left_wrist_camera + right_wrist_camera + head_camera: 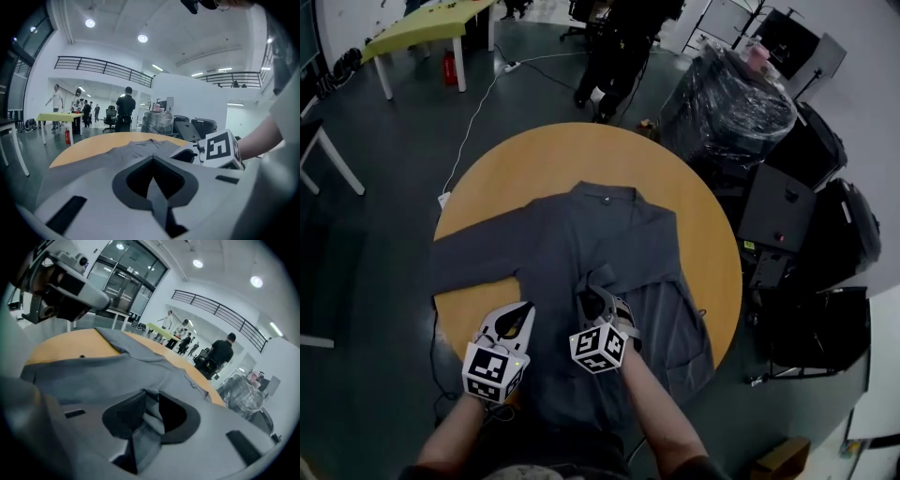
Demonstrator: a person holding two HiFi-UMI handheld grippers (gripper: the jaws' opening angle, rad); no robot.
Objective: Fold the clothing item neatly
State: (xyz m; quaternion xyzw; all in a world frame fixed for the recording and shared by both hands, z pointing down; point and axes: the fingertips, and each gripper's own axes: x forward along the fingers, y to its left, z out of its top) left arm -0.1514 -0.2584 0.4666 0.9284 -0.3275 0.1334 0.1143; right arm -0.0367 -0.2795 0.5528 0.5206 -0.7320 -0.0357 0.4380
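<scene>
A grey long-sleeved shirt (609, 244) lies spread flat on the round wooden table (516, 159), collar at the far side and one sleeve stretched out to the left. Part of it is folded back over its middle. My right gripper (602, 298) rests there, and in the right gripper view a fold of grey cloth (147, 420) sits between the jaws of the right gripper (150, 401). A dark gap shows beside the fold, so the jaws stand open. My left gripper (522, 311) hovers by the shirt's near left part. Its jaws (152, 164) are shut and hold nothing.
Black wrapped bundles (731, 103) and black cases (778, 206) crowd the table's right side. A person (614, 56) stands beyond the far edge. A green table (422, 28) is at the far left, and a white cable (473, 122) runs across the floor.
</scene>
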